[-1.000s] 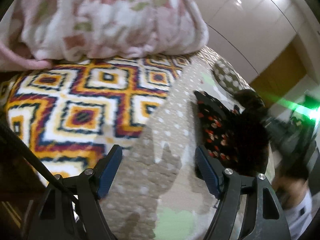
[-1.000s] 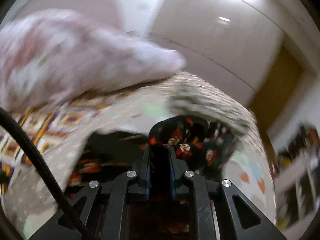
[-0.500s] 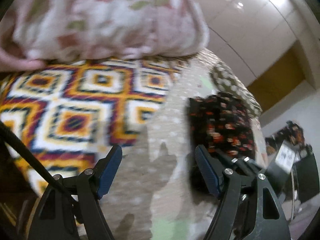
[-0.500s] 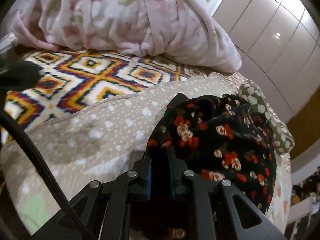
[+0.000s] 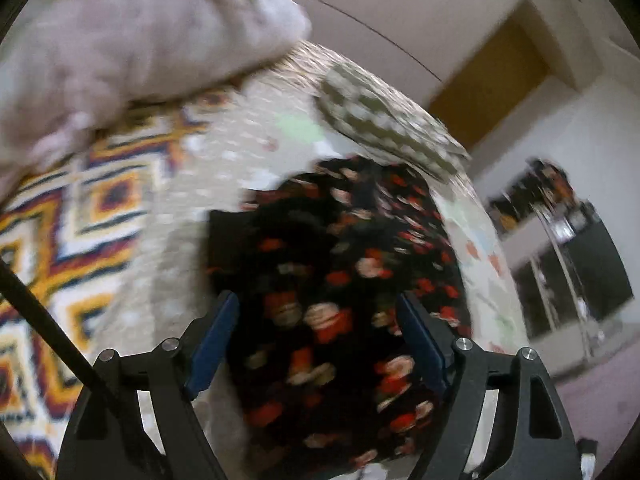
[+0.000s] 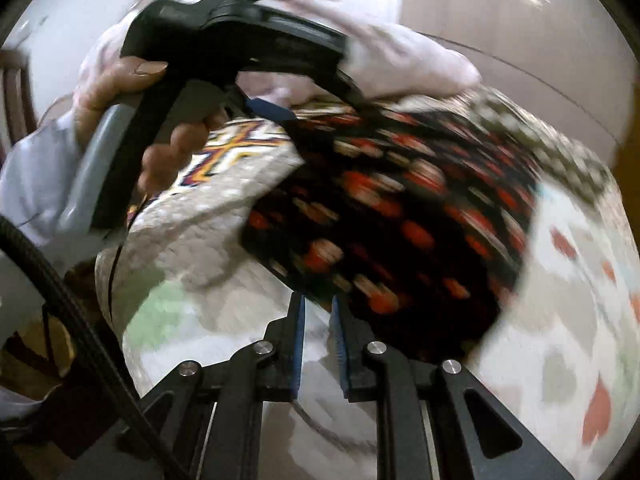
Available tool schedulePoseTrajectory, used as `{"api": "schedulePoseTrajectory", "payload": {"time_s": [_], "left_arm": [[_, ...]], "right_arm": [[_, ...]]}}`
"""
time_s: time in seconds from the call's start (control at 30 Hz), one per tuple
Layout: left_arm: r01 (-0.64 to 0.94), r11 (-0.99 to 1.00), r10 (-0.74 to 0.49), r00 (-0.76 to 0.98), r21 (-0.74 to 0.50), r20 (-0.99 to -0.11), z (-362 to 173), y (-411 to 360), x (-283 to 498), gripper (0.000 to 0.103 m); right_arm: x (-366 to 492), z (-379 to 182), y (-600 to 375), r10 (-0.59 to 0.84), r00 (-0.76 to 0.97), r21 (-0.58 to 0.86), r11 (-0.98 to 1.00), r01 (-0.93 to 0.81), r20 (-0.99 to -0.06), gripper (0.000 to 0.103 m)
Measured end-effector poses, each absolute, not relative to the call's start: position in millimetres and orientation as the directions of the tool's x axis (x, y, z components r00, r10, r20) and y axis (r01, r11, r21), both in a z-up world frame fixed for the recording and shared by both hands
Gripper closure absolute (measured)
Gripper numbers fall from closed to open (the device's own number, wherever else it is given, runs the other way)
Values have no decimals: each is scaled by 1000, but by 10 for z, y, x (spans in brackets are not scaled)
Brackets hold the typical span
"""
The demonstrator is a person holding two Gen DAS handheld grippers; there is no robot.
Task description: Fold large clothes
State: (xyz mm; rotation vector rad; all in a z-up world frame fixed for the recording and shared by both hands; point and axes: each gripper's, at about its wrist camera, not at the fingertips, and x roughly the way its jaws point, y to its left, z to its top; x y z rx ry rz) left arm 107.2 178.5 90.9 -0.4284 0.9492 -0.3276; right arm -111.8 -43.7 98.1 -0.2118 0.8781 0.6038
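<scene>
A black garment with red and cream flowers (image 5: 340, 280) lies folded on the beige dotted bedspread (image 5: 224, 168). My left gripper (image 5: 320, 340) is open and hovers over the garment's near edge, its blue pads on either side. In the right wrist view the garment (image 6: 400, 216) lies ahead. My right gripper (image 6: 318, 320) has its jaws a narrow gap apart with nothing between them, just clear of the garment's near edge. The left gripper tool (image 6: 240, 28) and the hand holding it show at the upper left.
A pink floral duvet (image 5: 140, 32) is heaped at the back. A diamond-patterned blanket (image 5: 72, 216) covers the left of the bed. A grey-green dotted pillow (image 5: 384, 124) lies behind the garment. A dark shelf unit (image 5: 576, 260) stands right of the bed.
My right gripper has let go of the garment and pulled back. My left gripper has swung right, over the garment. The garment now lies flat on the bed.
</scene>
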Motion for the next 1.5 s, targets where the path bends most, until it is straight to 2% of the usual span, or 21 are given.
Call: {"api": "schedulePoseTrajectory", "payload": {"time_s": [0.07, 0.1, 0.13, 0.2, 0.33, 0.4, 0.5, 0.57, 0.6, 0.63, 0.77, 0.9, 0.93, 1.03, 1.07, 1.1, 1.17, 1.23, 1.3, 1.4, 1.5], "left_arm": [[83, 895, -420, 489, -438, -765, 799, 1582, 1208, 27], [88, 908, -401, 457, -409, -794, 737, 1492, 1243, 53], [93, 927, -366, 436, -363, -822, 689, 1402, 1226, 64], [93, 928, -363, 451, -361, -815, 748, 1383, 1122, 87], [116, 849, -506, 463, -516, -728, 1066, 1600, 677, 91], [103, 843, -506, 486, -528, -713, 1099, 1723, 453, 92], [21, 864, -453, 472, -503, -756, 791, 1860, 407, 91], [-20, 854, -457, 445, -519, -770, 551, 1902, 475, 90], [-32, 846, -467, 440, -533, -767, 471, 1917, 518, 88], [-41, 837, -473, 446, -545, -760, 430, 1927, 555, 87], [-23, 860, -442, 463, -509, -768, 466, 1866, 584, 83], [-5, 866, -439, 471, -500, -765, 479, 1874, 558, 80], [-4, 863, -444, 472, -506, -762, 455, 1894, 552, 80], [5, 865, -442, 480, -502, -758, 423, 1864, 592, 78], [6, 869, -436, 484, -495, -759, 427, 1858, 570, 78], [4, 873, -427, 488, -487, -761, 427, 1851, 563, 78], [-15, 880, -404, 501, -474, -766, 419, 1844, 542, 78], [-29, 882, -391, 512, -470, -765, 437, 1820, 521, 78], [-32, 884, -384, 518, -466, -764, 479, 1754, 512, 79], [6, 913, -353, 518, -409, -779, 572, 1421, 555, 80], [52, 900, -399, 497, -433, -771, 574, 1058, 652, 80]], "right_arm": [[-1104, 962, -669, 399, 499, 99, 846, -524, -769, 87], [-1092, 955, -730, 395, 504, 104, 854, -510, -768, 87], [-1074, 945, -802, 383, 515, 103, 866, -490, -767, 87], [-1033, 949, -934, 368, 534, 111, 885, -452, -761, 87], [-938, 1030, -1207, 376, 563, 162, 905, -393, -736, 87], [-867, 1065, -1323, 376, 574, 179, 912, -370, -728, 87], [-689, 1081, -1505, 399, 574, 247, 912, -326, -715, 87], [-472, 1087, -1639, 432, 576, 330, 902, -279, -694, 71], [-368, 1094, -1697, 449, 577, 372, 893, -255, -682, 41], [-256, 1088, -1750, 468, 581, 416, 879, -231, -666, 18], [271, 966, -1921, 556, 579, 603, 787, -135, -597, 12], [803, 570, -1748, 598, 489, 633, 766, -113, -636, 9], [880, 464, -1719, 626, 467, 661, 742, -110, -625, 5], [1086, 162, -1690, 753, 425, 817, 574, -53, -502, 2], [1118, 150, -1647, 755, 435, 823, 566, -55, -491, 1], [1149, 172, -1538, 755, 435, 813, 576, -83, -490, 1], [1232, 165, -1296, 799, 345, 822, 557, -118, -492, 11], [1276, 172, -1259, 812, 329, 840, 535, -92, -482, 42], [1261, 300, -1335, 820, 354, 853, 512, -99, -451, 53], [1176, 589, -1487, 802, 393, 823, 543, -167, -449, 56], [1130, 741, -1829, 774, 441, 803, 570, -172, -455, 56]]}}
